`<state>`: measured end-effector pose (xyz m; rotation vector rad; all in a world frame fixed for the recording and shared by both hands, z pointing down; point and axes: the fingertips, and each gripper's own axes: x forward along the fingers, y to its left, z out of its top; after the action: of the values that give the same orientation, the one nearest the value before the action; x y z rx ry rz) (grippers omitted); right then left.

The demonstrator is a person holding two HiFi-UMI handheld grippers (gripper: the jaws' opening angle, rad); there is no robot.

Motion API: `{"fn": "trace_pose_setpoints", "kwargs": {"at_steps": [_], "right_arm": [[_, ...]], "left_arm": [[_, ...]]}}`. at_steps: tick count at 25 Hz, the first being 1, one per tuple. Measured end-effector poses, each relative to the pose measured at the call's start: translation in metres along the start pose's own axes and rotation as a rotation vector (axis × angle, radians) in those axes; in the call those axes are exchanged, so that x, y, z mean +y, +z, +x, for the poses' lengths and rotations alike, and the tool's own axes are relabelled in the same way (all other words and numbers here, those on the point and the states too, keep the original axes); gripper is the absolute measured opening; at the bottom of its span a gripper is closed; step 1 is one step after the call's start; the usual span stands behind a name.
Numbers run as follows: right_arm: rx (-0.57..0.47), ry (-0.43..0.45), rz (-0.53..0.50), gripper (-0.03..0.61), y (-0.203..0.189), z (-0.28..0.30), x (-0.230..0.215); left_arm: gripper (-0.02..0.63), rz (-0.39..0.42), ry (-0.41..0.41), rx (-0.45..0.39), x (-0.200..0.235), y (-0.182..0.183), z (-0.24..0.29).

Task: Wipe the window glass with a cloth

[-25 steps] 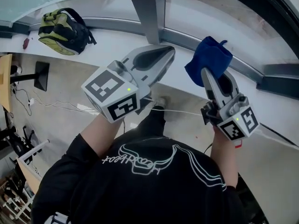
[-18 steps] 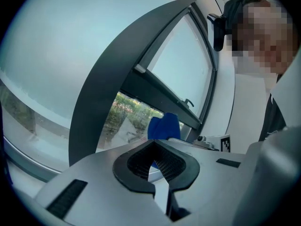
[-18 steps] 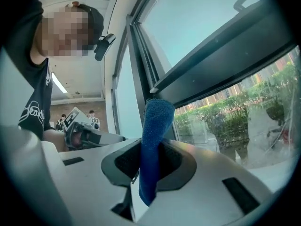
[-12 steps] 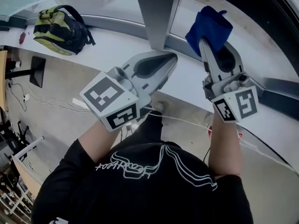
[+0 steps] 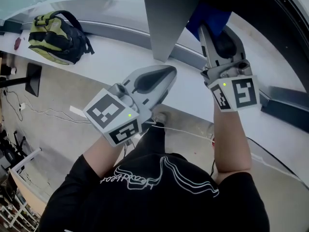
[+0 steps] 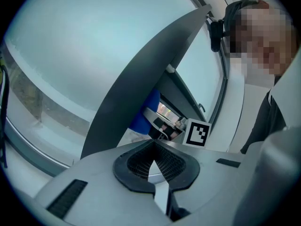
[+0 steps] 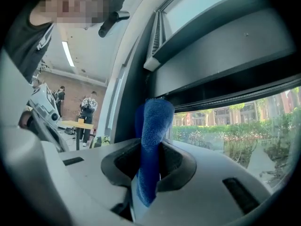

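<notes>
Right gripper [image 5: 213, 35] rose, cloth [image 5: 208, 14] beside window post [image 5: 166, 18].

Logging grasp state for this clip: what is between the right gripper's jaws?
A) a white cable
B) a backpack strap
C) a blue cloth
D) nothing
C: in the right gripper view, the right gripper has its jaws closed on the blue cloth, which sticks up from between them.
</notes>
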<state>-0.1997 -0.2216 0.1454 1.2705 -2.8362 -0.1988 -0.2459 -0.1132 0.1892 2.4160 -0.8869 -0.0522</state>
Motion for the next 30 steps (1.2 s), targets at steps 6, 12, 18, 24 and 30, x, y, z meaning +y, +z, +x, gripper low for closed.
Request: {"fn": "trace_pose_setpoints", "kwargs": {"at_steps": [6, 12, 18, 24, 30], "right_arm": [[0.019, -0.091, -0.014, 0.063, -0.004, 0.019, -0.018], [0.044, -0.146, -0.048, 0.063, -0.012, 0.016, -0.024], [0.040, -0.193, -0.078, 0.063, -0.016, 0.005, -0.037], [0.030, -0.241, -0.084, 0.063, -0.023, -0.021, -0.060], [0.028, -0.286, -0.087, 0.063, -0.024, -0.060, -0.093]], "left_arm": [[0.006, 0.000, -0.014, -0.008, 0.011, -0.003, -0.006], [0.006, -0.035, -0.028, -0.022, 0.020, -0.014, -0.006], [0.006, -0.029, -0.038, -0.011, 0.017, -0.020, 0.007], [0.006, -0.025, -0.032, -0.019, 0.005, -0.026, 0.022], [0.006, -0.054, -0.048, 0.013, -0.021, -0.050, 0.051]]}}
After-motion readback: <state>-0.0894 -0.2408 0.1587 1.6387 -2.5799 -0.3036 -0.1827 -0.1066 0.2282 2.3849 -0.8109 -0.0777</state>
